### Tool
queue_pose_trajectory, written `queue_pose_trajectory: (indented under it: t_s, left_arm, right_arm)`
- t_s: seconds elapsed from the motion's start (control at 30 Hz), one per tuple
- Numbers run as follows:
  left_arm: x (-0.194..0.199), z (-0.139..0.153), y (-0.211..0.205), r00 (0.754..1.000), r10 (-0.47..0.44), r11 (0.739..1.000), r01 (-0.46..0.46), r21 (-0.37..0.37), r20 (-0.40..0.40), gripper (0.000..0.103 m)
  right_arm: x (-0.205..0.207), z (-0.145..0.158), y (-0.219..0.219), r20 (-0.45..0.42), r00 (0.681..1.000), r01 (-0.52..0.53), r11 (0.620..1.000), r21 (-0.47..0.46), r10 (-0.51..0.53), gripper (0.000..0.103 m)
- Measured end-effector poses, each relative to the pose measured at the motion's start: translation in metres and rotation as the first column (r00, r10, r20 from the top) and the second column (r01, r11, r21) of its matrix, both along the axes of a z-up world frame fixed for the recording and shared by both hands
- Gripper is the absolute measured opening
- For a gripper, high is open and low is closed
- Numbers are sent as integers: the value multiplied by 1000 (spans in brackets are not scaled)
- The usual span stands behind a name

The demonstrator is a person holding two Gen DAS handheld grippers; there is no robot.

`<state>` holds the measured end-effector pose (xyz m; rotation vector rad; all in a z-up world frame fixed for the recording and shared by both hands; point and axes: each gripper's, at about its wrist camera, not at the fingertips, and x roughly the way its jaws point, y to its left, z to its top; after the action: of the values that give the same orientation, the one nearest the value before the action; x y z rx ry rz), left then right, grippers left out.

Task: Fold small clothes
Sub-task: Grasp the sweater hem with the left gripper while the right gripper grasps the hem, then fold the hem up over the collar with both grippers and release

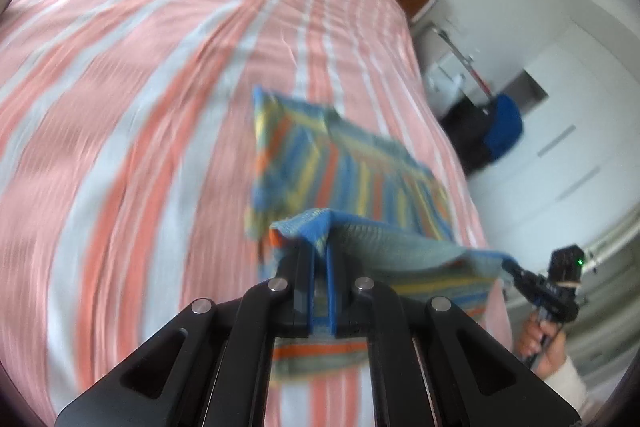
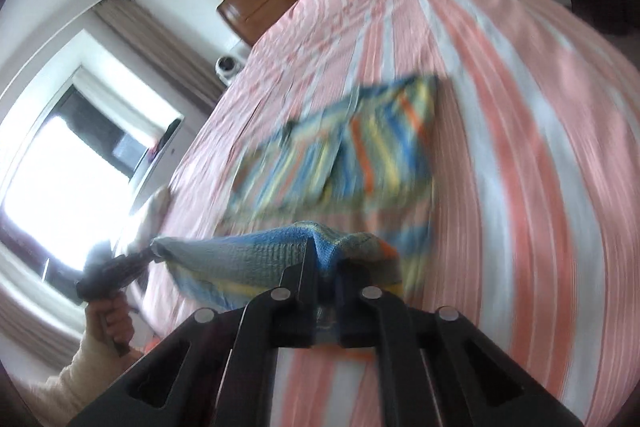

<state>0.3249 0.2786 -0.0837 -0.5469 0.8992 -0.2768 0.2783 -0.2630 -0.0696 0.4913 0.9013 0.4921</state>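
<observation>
— Two corners pinched?
— Yes. The left hand-held gripper [image 1: 318, 247] is clenched on one corner of the striped garment [image 1: 344, 163], and the right hand-held gripper [image 2: 326, 259] is clenched on the other.
— Where does the garment sit?
— Its near edge is raised and stretched between the two; the far part lies on the bed [image 1: 140, 67], on the pink-and-white striped cover. Both views are motion-blurred.

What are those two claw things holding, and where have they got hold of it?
Both hold one striped cloth by its near edge: the left gripper pinches one corner, the right gripper the other. That edge is lifted and stretched between them; the rest lies on the bed.
</observation>
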Motion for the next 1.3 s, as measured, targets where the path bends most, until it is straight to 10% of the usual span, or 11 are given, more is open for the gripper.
queue_pose_trajectory:
  t_s: [0.2, 0.27, 0.33, 0.5, 0.83, 0.9, 0.93, 0.97, 1.07, 1.3]
  left_arm:
    - [128, -27, -39, 995, 94, 992, -95, 80, 26, 8]
    - [161, -48, -35, 987, 149, 986, -144, 82, -57, 37]
    - [161, -52, -28, 983, 174, 984, -172, 44, -66, 40]
    - [101, -39, -20, 996, 82, 993, -84, 80, 30, 67]
    - [-5, -62, -53, 995, -100, 990, 103, 96, -29, 67]
    - [-1, -64, -65, 994, -106, 989, 107, 105, -22, 61]
    - [4, -67, -73, 993, -117, 987, 119, 111, -23, 42]
    - [8, -69, -78, 992, -123, 982, 127, 141, -38, 10]
    - [4, -71, -69, 990, -108, 983, 120, 138, -90, 6]
    - [-2, -85, -60, 984, -97, 978, 122, 171, -147, 5]
  right_arm:
    - [141, -15, -2, 5, 998, 62, 998, -32, -62, 7]
    - [176, -29, -3, 2, 997, 75, 997, -14, -75, 15]
    - [208, -47, -8, -37, 982, 182, 981, -65, -184, 38]
    - [190, -30, -12, 23, 989, 150, 986, -70, -148, 39]
    - [80, -31, 43, -41, 988, -151, 906, -395, 147, 59]
    - [65, -47, 41, -77, 986, -164, 891, -423, 145, 59]
    - [64, -56, 39, -104, 986, -160, 897, -413, 127, 59]
    - [65, -65, 35, -121, 986, -151, 910, -385, 112, 57]
    - [64, -81, 23, -150, 986, -110, 946, -306, 67, 6]
    - [43, -87, 6, -207, 977, -108, 958, -265, 53, 5]
